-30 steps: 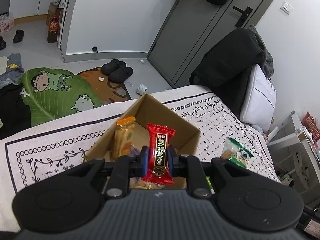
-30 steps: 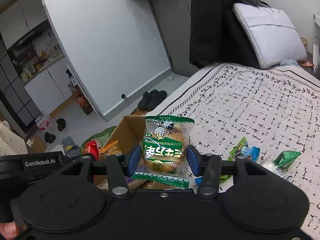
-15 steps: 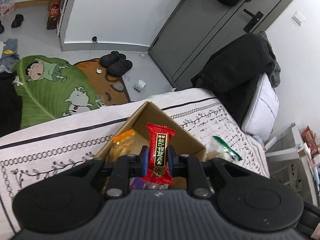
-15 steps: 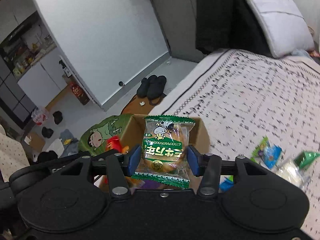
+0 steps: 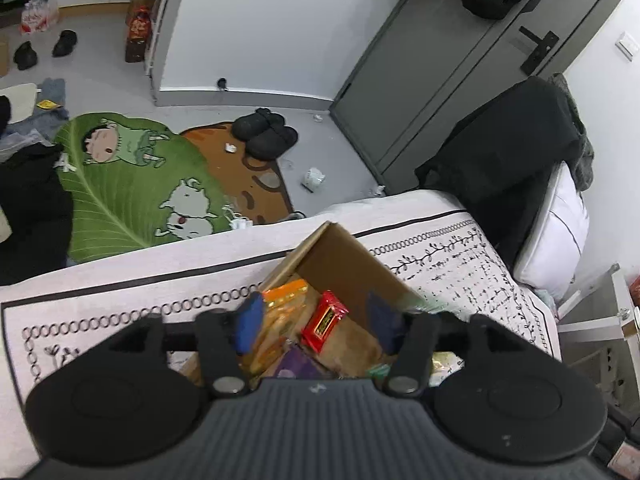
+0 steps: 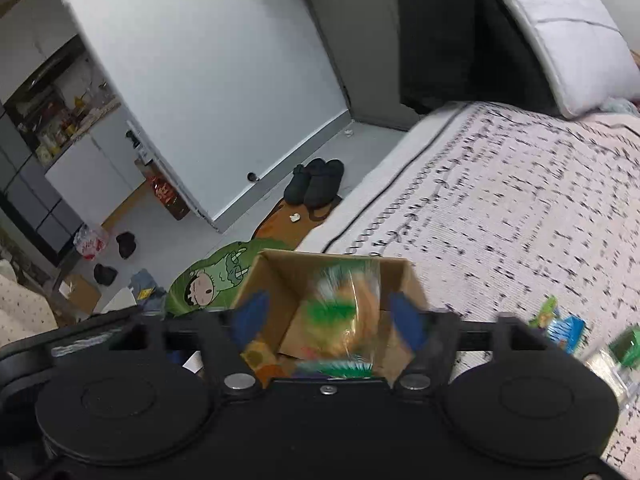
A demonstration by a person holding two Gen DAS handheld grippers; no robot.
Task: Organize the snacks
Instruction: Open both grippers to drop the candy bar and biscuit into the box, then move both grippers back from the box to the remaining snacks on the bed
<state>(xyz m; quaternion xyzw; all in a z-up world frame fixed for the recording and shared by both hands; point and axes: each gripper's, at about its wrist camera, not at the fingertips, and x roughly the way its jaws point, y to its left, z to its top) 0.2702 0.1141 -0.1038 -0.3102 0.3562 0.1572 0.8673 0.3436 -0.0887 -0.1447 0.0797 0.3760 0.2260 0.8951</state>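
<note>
An open cardboard box (image 5: 344, 256) stands on the patterned bedspread near the bed's edge. My left gripper (image 5: 316, 322) is open right above it; the red snack packet (image 5: 325, 321) is loose between the jaws, tilted, over an orange packet (image 5: 286, 292) and a purple one in the box. My right gripper (image 6: 328, 318) is open above the same box (image 6: 276, 276); the green-and-clear snack bag (image 6: 342, 312) is blurred and free between the jaws, dropping into the box.
Several loose green and blue snack packets (image 6: 560, 322) lie on the bedspread (image 6: 500, 208) to the right. A pillow (image 6: 568, 32) and black clothing sit at the bed's head. Slippers (image 5: 266, 132) and a green rug (image 5: 132, 184) are on the floor beyond the bed edge.
Both grippers moved over the box and opened. The red packet left the left gripper and the green bag left the right gripper, both falling into the box.
</note>
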